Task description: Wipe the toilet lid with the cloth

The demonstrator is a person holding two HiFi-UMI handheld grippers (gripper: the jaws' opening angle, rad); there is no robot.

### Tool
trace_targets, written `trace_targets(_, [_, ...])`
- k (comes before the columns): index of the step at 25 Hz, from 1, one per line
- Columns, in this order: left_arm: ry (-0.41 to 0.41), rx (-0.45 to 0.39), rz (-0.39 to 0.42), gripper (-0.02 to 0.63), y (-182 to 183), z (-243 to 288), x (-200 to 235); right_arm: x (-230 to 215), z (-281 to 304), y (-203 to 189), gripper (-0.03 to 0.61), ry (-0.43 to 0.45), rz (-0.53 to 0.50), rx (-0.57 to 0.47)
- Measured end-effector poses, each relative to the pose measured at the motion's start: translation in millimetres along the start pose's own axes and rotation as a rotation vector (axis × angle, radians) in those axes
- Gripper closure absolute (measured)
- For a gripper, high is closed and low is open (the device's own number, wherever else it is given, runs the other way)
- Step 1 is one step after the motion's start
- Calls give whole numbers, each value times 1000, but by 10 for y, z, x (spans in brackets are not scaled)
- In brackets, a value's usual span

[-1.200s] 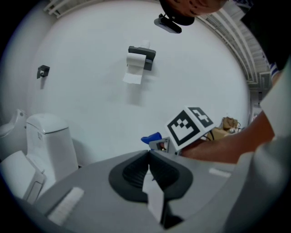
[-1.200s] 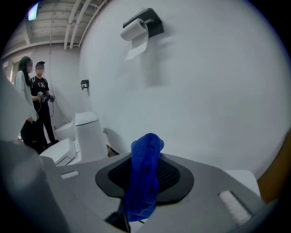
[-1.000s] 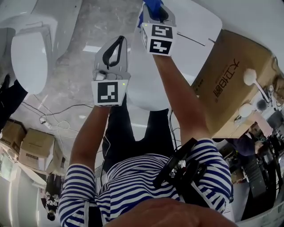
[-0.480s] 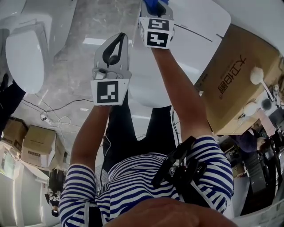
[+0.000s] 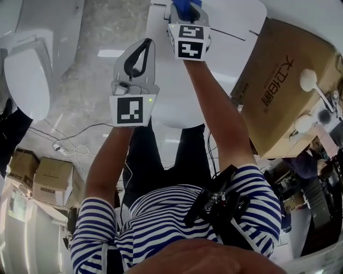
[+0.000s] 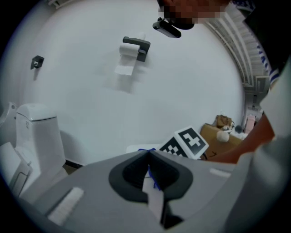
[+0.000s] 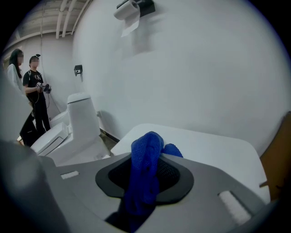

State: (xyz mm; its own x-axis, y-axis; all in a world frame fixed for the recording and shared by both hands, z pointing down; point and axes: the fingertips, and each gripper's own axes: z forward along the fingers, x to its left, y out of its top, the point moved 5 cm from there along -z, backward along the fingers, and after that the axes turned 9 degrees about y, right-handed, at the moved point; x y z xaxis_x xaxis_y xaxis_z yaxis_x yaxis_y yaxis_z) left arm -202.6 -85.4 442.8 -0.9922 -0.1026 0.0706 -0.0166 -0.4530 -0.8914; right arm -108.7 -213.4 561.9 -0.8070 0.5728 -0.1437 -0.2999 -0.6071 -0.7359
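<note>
Left gripper (image 5: 144, 45) held above floor just left of toilet, jaws pressed together, nothing in them. Right gripper (image 5: 185, 6) further out, jaws clamped on blue cloth (image 7: 144, 173), bunch poking past tips. Cloth sits over far end of white toilet lid (image 5: 174, 104), contact unclear. Cardboard box (image 5: 278, 91) just right of toilet. Second toilet (image 5: 29, 75) off left. Paper roll holder (image 6: 132, 48) on wall beyond.

Head camera looks steeply down at the toilet lid (image 5: 174, 101). Gripper cameras sit close behind their jaws, both facing the wall's paper holder (image 6: 135, 48).
</note>
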Motion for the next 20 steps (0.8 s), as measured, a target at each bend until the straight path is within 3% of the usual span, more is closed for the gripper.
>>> trace_targets(20, [-200,20,69,612,-11,545,-1976,-2073,-1211,-841,460,-199,147,1])
